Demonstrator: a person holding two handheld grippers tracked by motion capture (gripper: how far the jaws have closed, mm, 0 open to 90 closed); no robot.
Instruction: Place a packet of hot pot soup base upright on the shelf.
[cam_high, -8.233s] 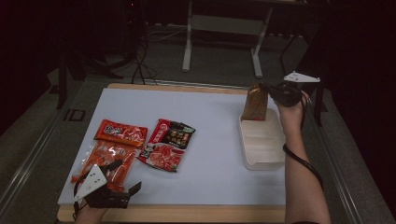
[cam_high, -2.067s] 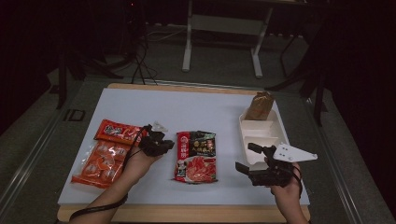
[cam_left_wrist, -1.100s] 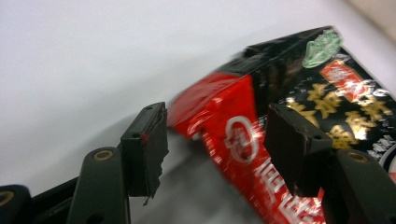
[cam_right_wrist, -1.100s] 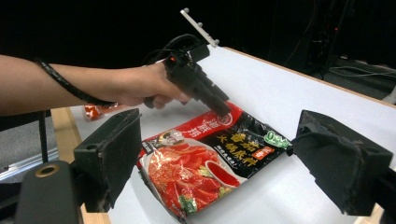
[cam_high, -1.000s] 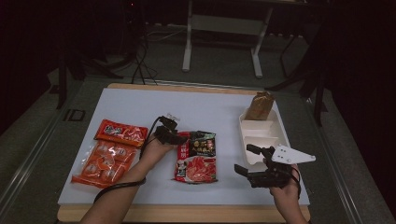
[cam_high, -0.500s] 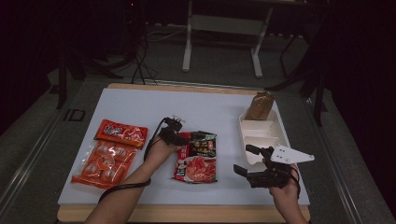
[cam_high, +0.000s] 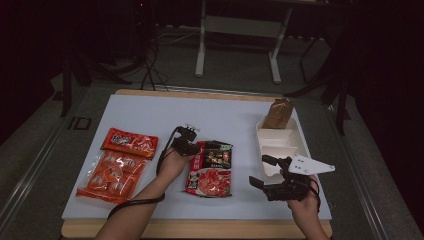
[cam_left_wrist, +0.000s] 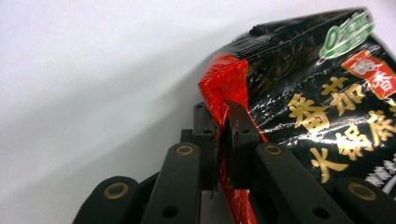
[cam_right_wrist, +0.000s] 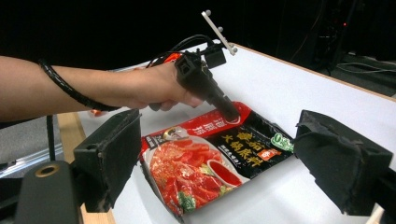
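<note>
left hand-held gripper just closed | pinching red-black packet edge | right hand-held gripper open, apart

Dark room; white-topped table on grey floor.

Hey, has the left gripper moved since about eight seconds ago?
Yes. The left gripper went from the table's near left corner up and rightward past the orange packs, and its jaws have just closed on the red-black packet's edge.

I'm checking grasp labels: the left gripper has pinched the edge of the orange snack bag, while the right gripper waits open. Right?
Not quite. The left gripper has closed on the edge of the red-and-black noodle packet, as the left gripper view shows. The right gripper does wait open.
</note>
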